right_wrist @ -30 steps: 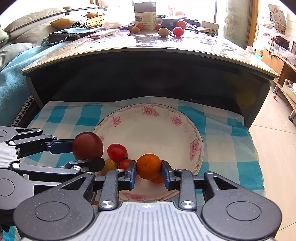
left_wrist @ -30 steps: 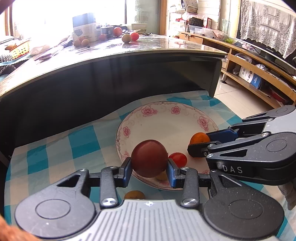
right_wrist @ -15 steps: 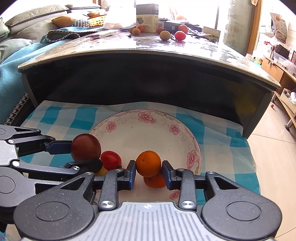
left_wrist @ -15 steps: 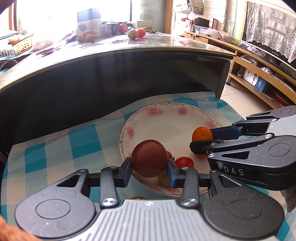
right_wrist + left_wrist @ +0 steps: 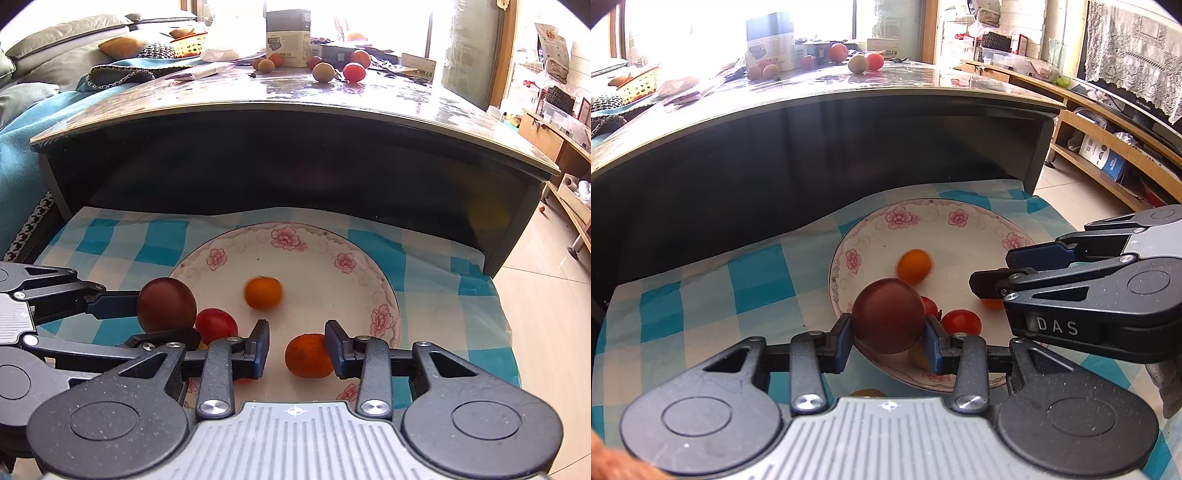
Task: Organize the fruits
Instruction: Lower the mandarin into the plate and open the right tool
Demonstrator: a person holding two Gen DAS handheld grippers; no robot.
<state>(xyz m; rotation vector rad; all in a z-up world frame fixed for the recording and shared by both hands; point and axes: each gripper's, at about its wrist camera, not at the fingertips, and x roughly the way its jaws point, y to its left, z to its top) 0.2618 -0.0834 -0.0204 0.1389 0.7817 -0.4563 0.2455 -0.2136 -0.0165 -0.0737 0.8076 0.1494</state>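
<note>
The right gripper has just opened, dropping its orange onto the plate, while the left gripper still grips the plum.

I saw a blue-and-white checked cloth spread under the overhang of a dark table with a glossy top. Up on that top stood a grey-and-white box, with a flat white packet lying just left of it. On my left, a teal blanket draped over a grey sofa, and an orange basket sat behind it. On the far right ran a long wooden shelf unit, with a lace curtain hanging above it and a pale tiled floor below.
</note>
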